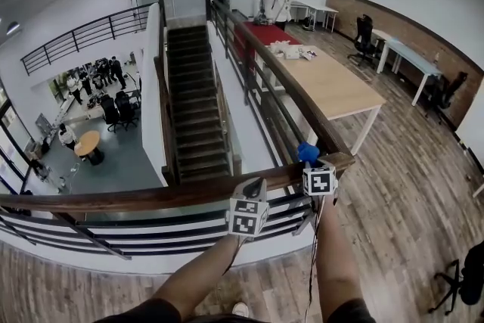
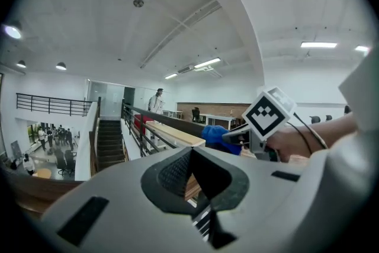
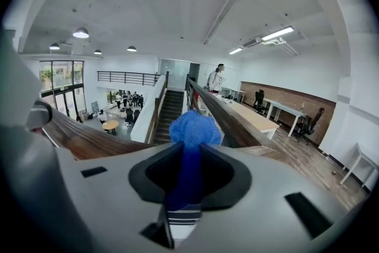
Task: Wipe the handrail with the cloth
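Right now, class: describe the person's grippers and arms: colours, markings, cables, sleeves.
The left gripper and right gripper: light grey bodies, black-lined jaws, each bearing a white cube with black square markers. A thin black cable follows the right forearm. Dark sleeves, forearms bare.

Wood flr (image 1: 408,185), long table (image 1: 340,87), stairs (image 1: 193,110)

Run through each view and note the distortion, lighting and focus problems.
Head view: evenly lit and sharp, but the wide lens bows the handrail into an arc. Left gripper view: black round vignette at the corners, the left tongs close and soft, ceiling strip lights blown out. Right gripper view: same vignette, the cloth in the right tongs slightly fuzzy, lamps glaring.
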